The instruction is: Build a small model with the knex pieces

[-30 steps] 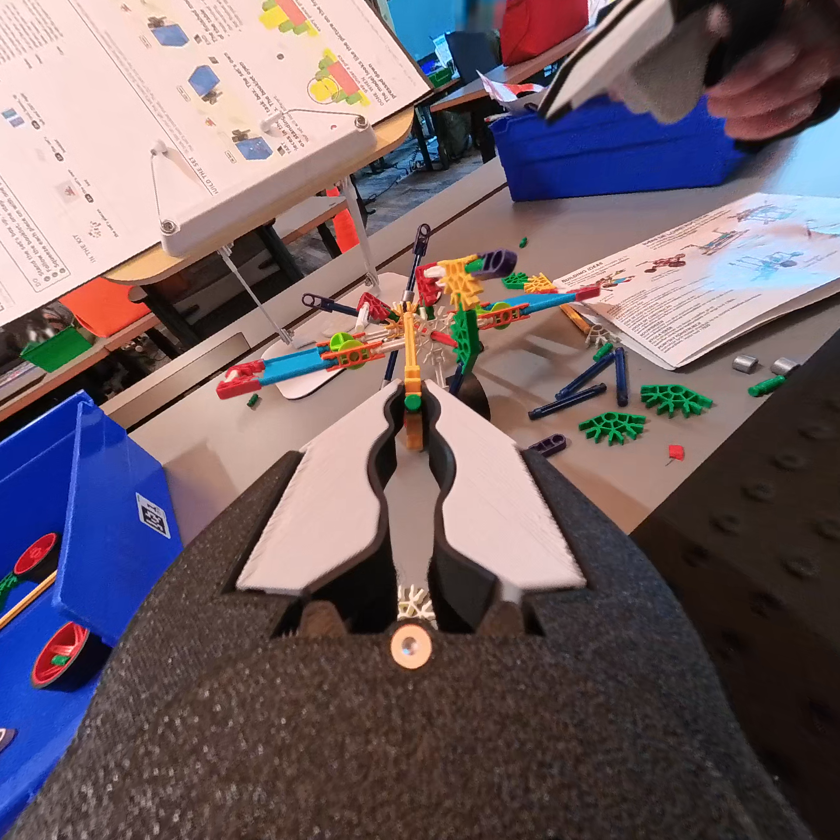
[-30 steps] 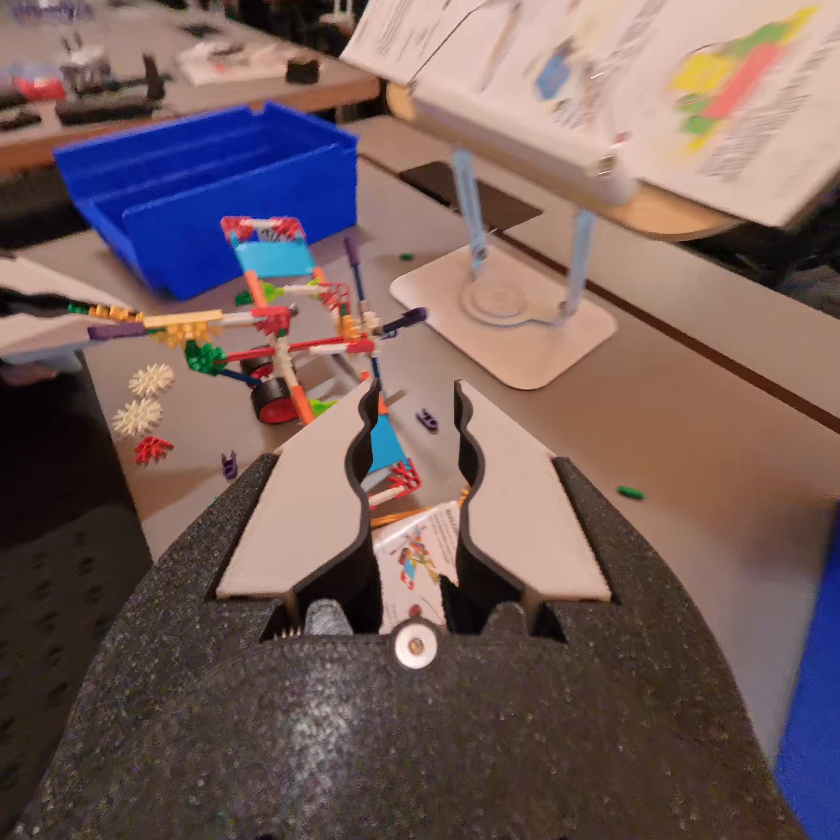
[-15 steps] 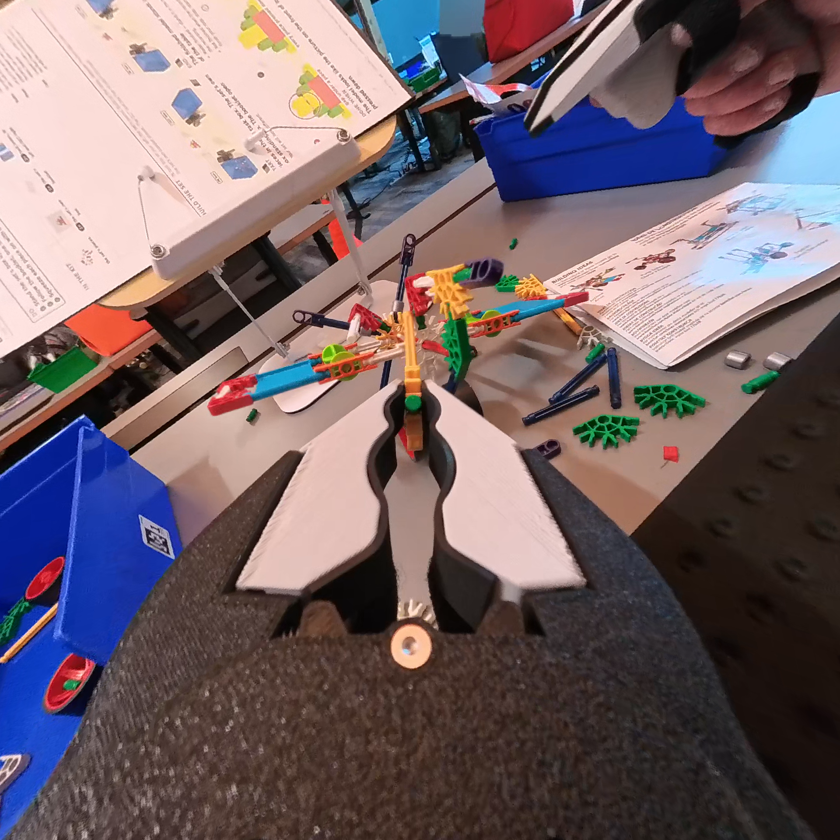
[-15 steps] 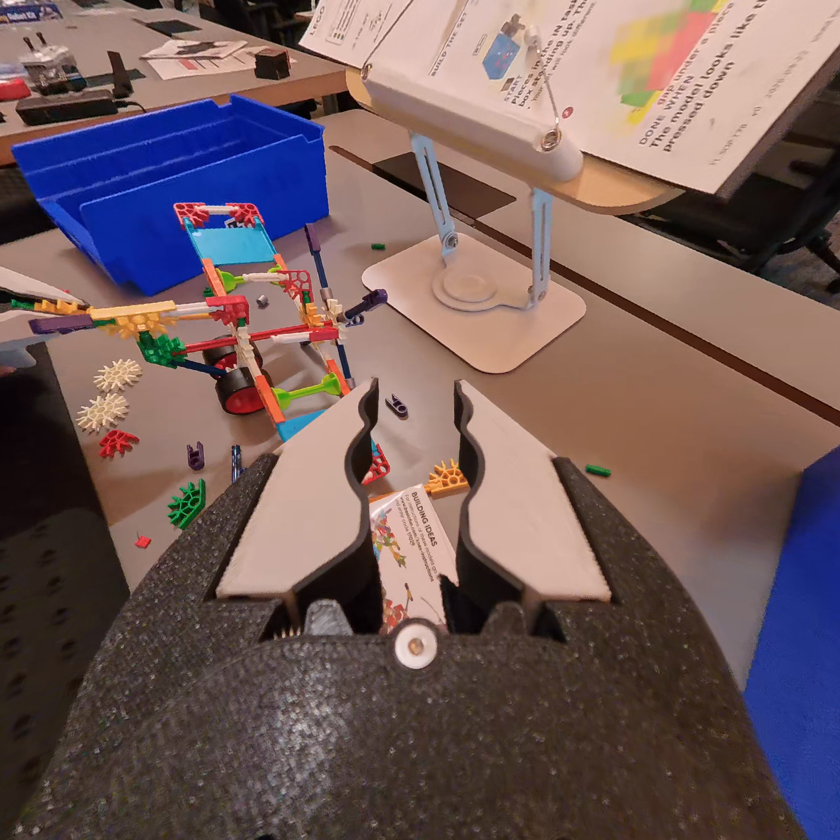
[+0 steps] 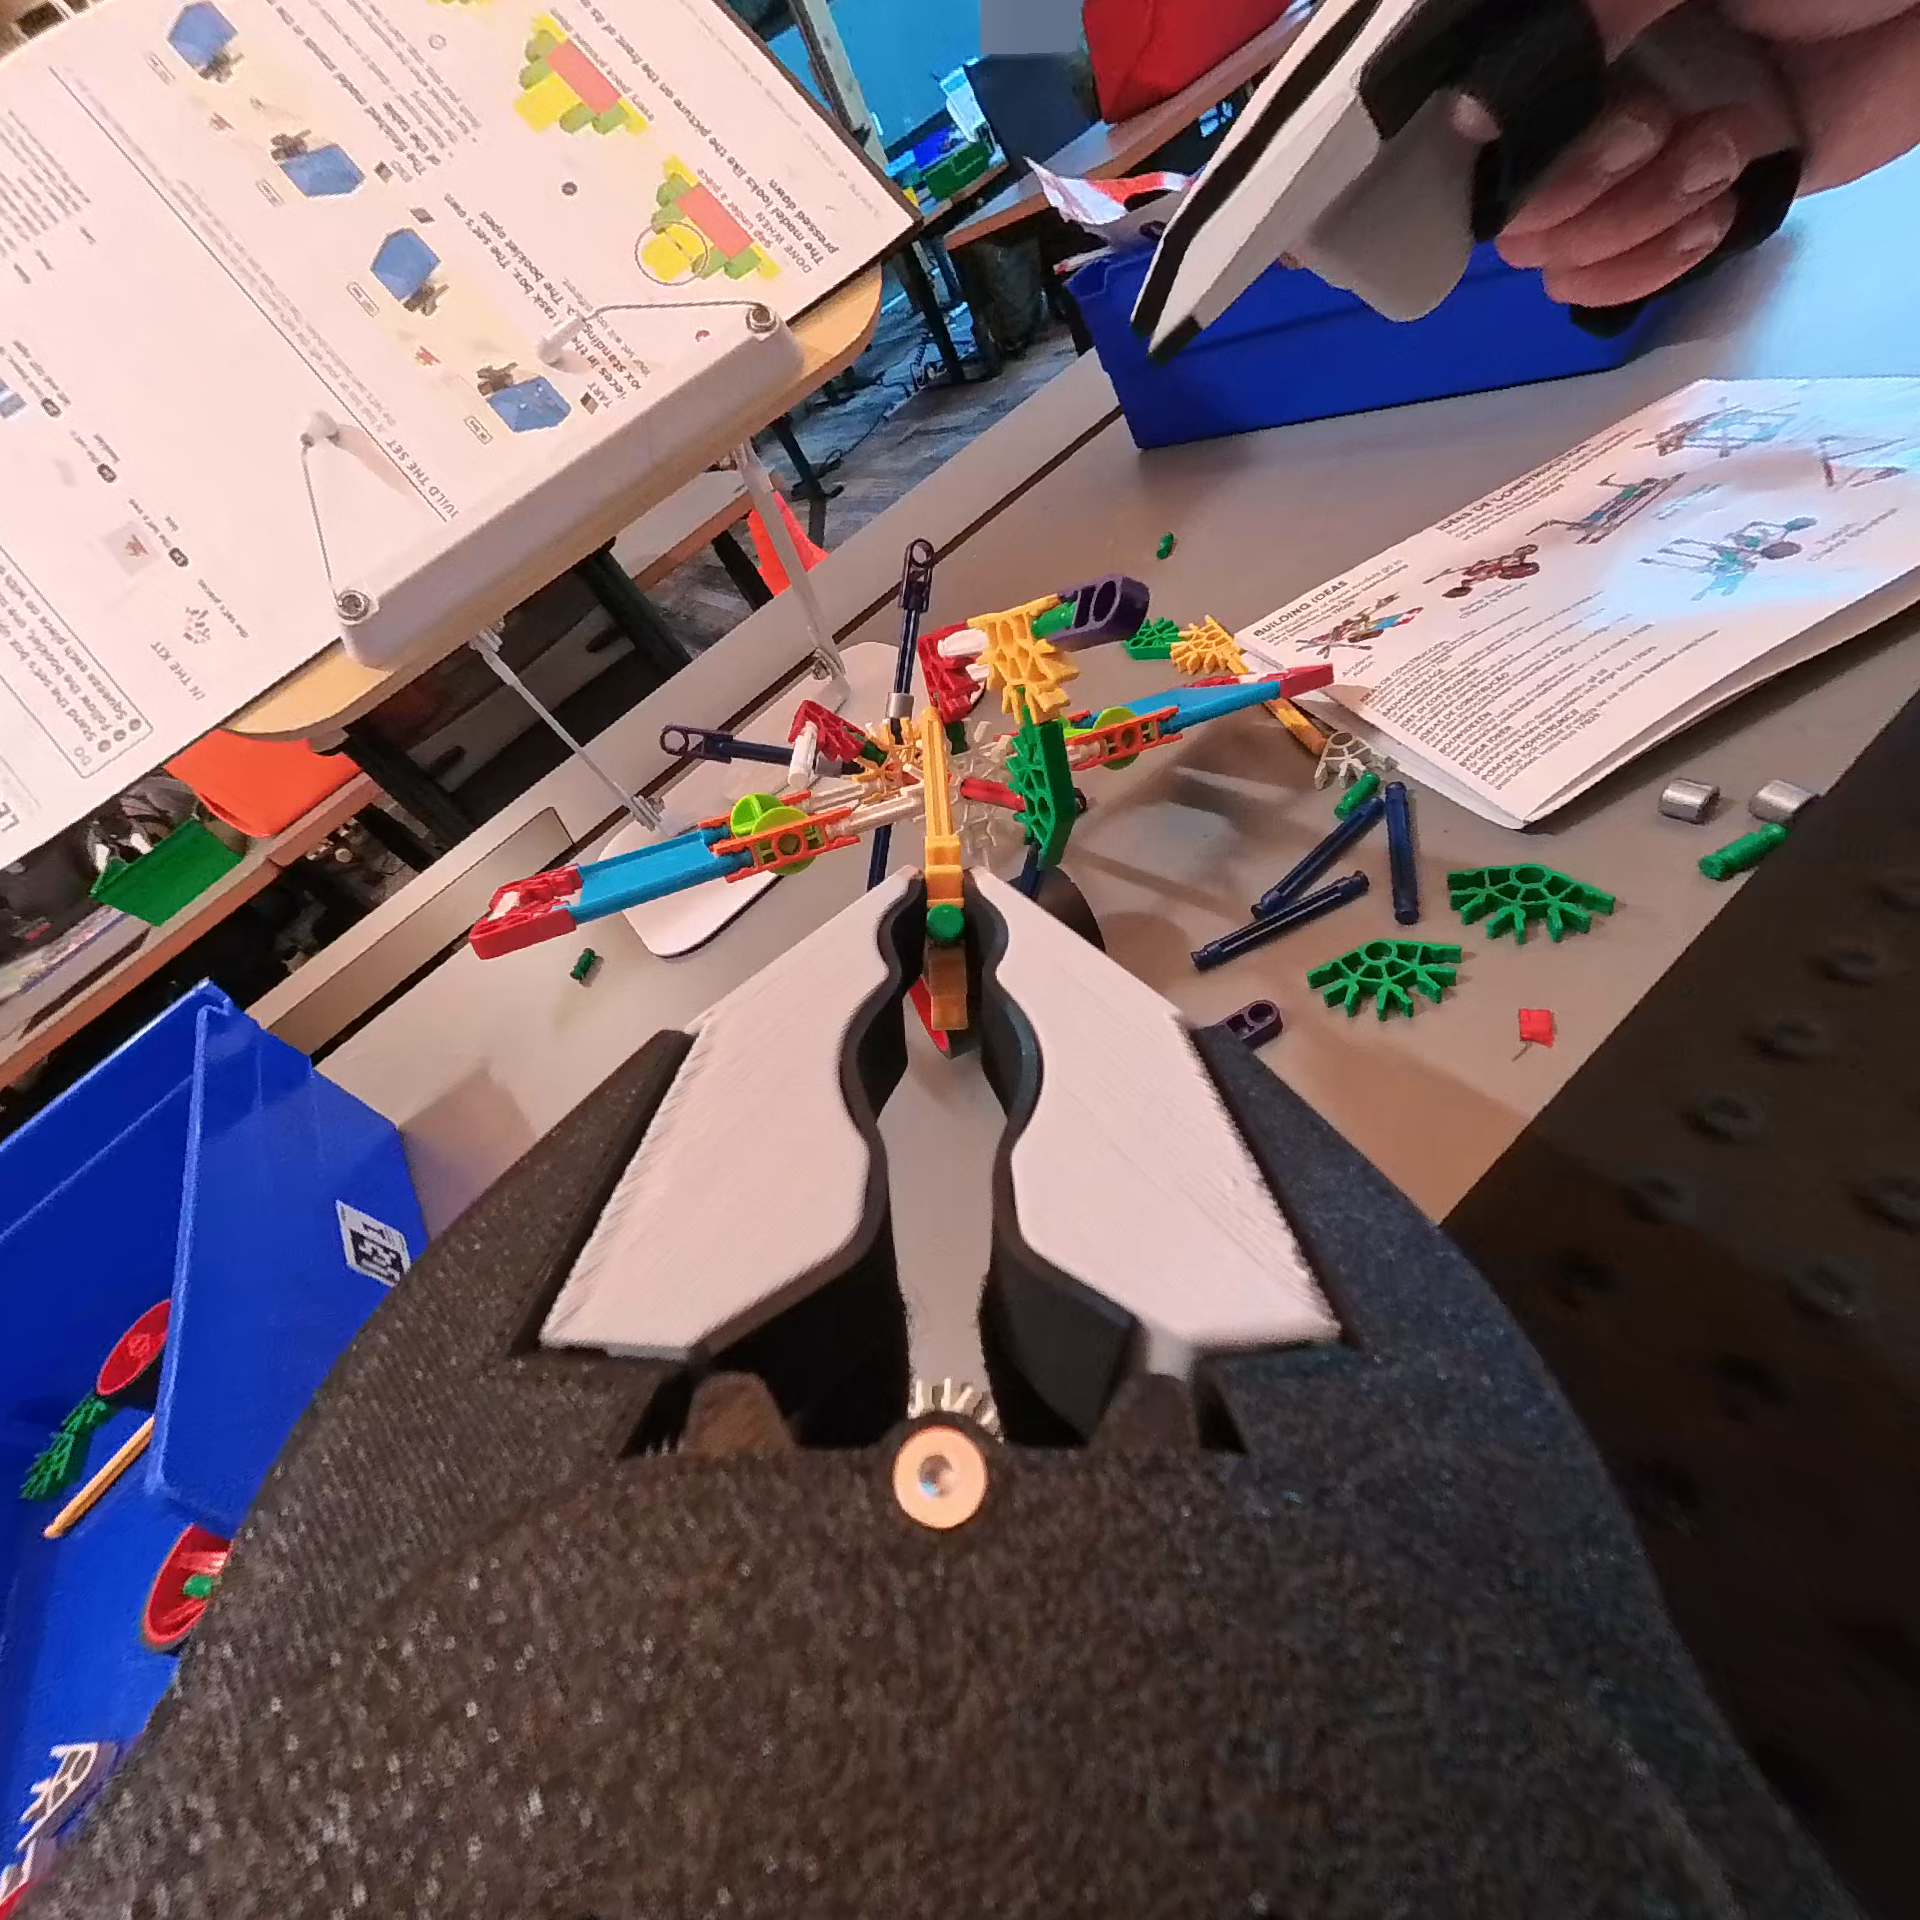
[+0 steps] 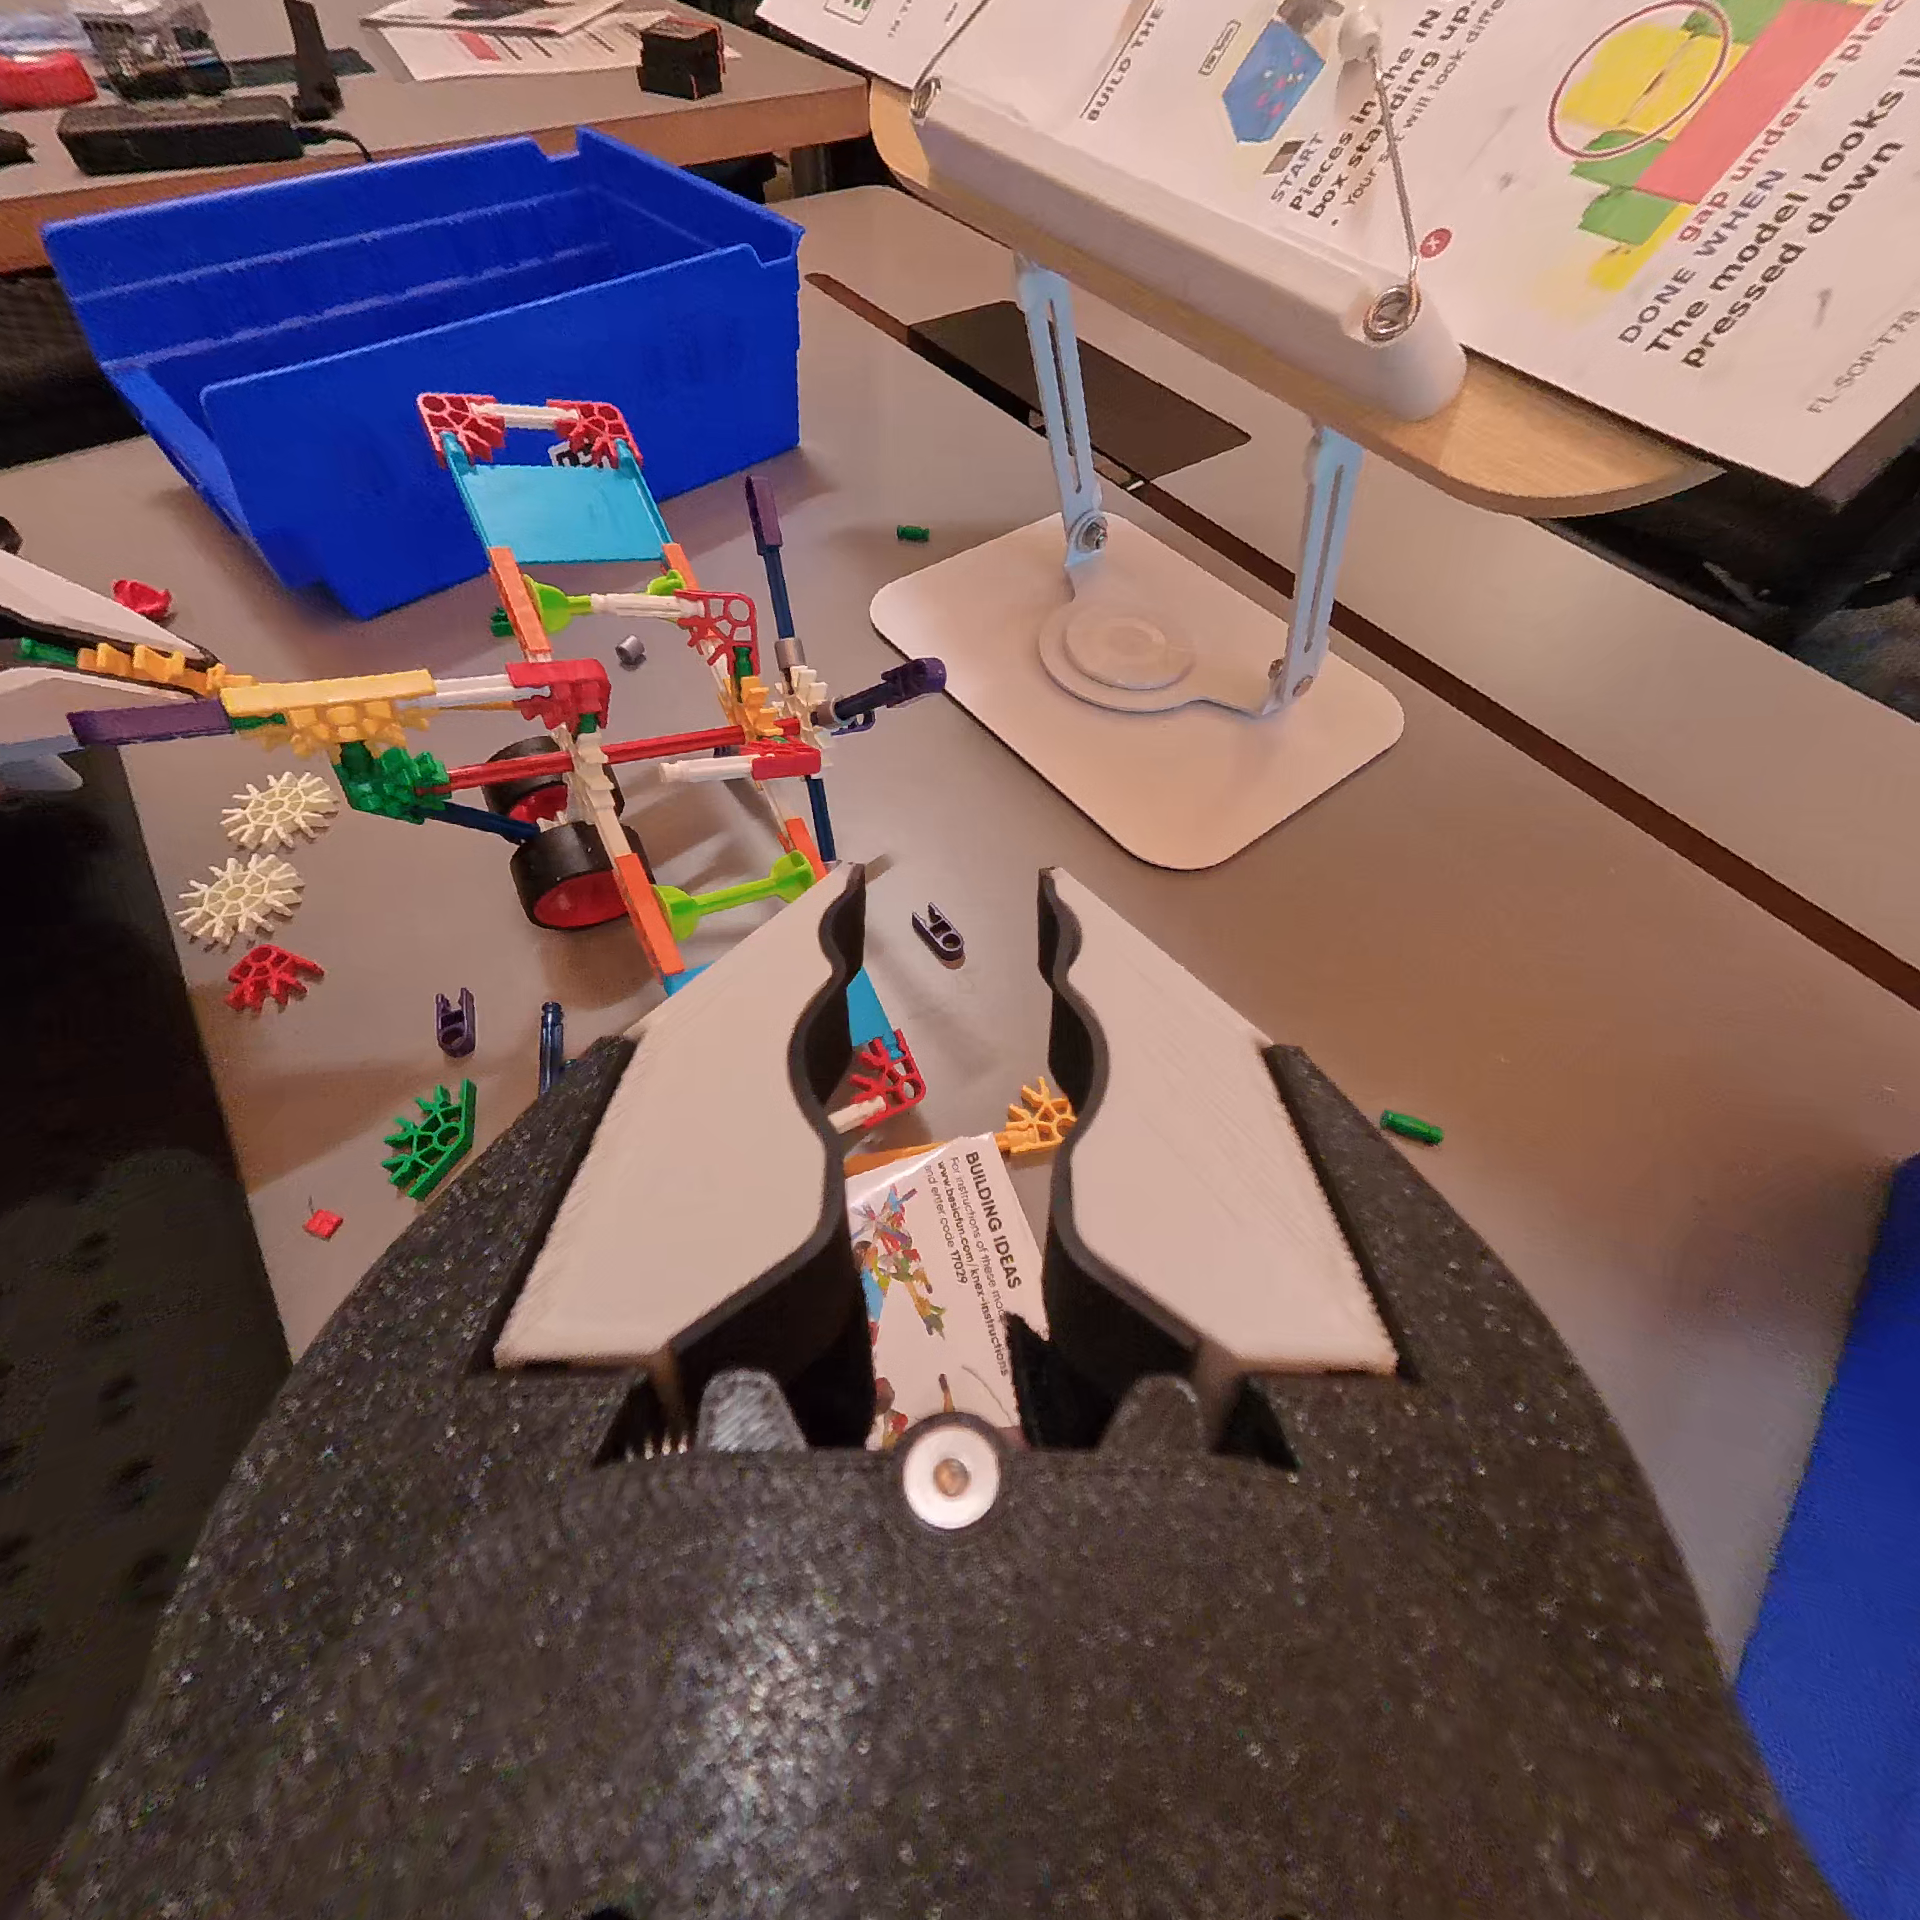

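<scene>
Grey table (image 6: 1455, 935) in a workroom, more desks behind. Two blue bins (image 6: 436, 312) (image 5: 1351, 343), one white document stand (image 6: 1132, 665), one booklet (image 5: 1610, 644). Loose: two white gears (image 6: 278, 810), two green fans (image 5: 1387, 977). Left gripper (image 5: 943, 914) clenched on the toy model's yellow piece (image 5: 940, 821), wheels (image 6: 556, 883) on the table. Right gripper (image 6: 951, 914) gapes, holding nothing, above the booklet's corner.

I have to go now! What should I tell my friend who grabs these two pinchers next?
Left gripper: shut on the yellow end piece of the toy car model, holding that end up off the grey table.
Right gripper: open, holding nothing, up in the air above the instruction booklet.
Model: black wheels at the table, blue panel toward the blue bin.
Loose around it: white gears, green fan pieces, dark blue rods.
Paper stand is behind the model.
</scene>
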{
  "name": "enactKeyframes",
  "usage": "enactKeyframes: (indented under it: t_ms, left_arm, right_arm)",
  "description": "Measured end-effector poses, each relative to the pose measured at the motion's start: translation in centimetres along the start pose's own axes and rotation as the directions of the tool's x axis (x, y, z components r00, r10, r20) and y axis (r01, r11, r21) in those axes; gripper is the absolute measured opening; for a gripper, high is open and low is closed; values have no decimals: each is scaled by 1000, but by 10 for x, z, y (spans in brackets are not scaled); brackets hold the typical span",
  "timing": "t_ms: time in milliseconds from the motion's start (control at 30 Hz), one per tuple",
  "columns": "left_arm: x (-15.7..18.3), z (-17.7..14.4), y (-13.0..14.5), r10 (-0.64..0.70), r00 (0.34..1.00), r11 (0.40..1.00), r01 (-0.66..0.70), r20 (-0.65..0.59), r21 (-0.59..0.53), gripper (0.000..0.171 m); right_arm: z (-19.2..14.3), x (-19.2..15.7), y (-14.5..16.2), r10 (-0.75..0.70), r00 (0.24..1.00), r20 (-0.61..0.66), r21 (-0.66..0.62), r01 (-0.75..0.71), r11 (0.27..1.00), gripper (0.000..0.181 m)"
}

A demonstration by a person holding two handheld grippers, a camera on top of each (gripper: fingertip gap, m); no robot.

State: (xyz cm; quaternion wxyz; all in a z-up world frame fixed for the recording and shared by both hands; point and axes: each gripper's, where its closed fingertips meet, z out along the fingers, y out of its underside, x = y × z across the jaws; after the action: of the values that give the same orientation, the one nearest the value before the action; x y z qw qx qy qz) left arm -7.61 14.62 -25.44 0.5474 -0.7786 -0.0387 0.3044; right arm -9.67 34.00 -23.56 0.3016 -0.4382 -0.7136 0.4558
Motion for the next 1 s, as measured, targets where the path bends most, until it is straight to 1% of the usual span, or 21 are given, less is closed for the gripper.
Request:
enactKeyframes:
  t_ms: [100, 200, 300, 367, 433, 467, 567, 633, 767, 833, 1000]
  left_arm:
    - [0, 1, -1, 4, 1000, 1000, -4, -1, -1, 5]
    - [0, 1, -2, 14, 1000, 1000, -14, -1, -5, 5]
    - [1, 2, -3, 30, 1000, 999, -30, 0, -11, 5]
    - [1, 3, -2, 40, 999, 999, -40, -1, -24, 6]
    - [1, 3, -3, 42, 999, 999, -42, -5, -26, 5]
    - [1, 3, -4, 47, 999, 999, -47, -5, -27, 5]
    - [1, 3, -4, 78, 997, 996, -77, 15, -43, 5]
    - [2, 3, -4, 105, 994, 993, -104, 25, -55, 5]
    - [-1, 1, -5, 104, 993, 992, -99, 60, -73, 5]
    - [-2, -2, -9, 114, 991, 992, -110, 76, -62, 5]
    - [3, 0, -9, 151, 986, 984, -142, 75, -104, 5]
  right_arm:
    - [2, -3, 0, -10, 1000, 14, -5, 10, 1000, 33]
    - [5, -14, -1, -54, 997, 55, -11, 55, 998, 33]
    - [10, -33, -5, -193, 975, 113, -12, 196, 981, 39]
    - [13, -50, -5, -350, 924, 158, -16, 356, 934, 41]
    - [18, -66, -7, -488, 849, 203, -11, 500, 866, 43]
    - [20, -73, -7, -540, 811, 225, -12, 557, 831, 44]
    - [31, -85, -20, -673, 704, 229, 31, 685, 728, 48]
    - [39, -96, -23, -711, 646, 278, 63, 726, 684, 51]
    - [56, -110, -18, -774, 528, 349, 90, 803, 589, 54]
    - [64, -116, -15, -779, 494, 385, 103, 816, 569, 54]
    - [80, -120, -3, -785, 421, 454, 107, 849, 517, 51]
